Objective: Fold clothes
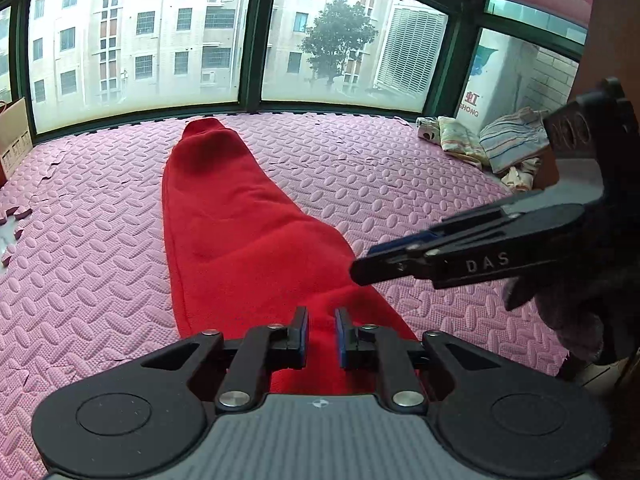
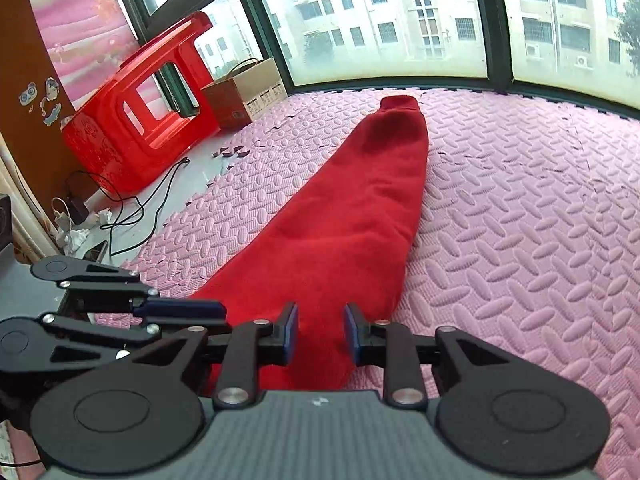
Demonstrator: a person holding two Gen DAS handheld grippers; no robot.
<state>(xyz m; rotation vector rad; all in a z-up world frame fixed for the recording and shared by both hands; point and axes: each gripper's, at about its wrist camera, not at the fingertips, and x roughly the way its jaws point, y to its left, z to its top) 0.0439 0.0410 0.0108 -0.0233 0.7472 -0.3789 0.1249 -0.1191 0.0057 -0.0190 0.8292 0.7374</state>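
a long red garment is laid lengthwise on the pink foam mat, narrowed as if doubled over. the left gripper and right gripper are held apart over its near end, apparently to seize it.

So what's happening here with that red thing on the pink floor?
A person holds a pair of tongs in each hand and is folding clothes. A long red garment lies stretched out on the pink foam mat. The left tongs and right tongs hover, both open, at its near end. Nothing is gripped.
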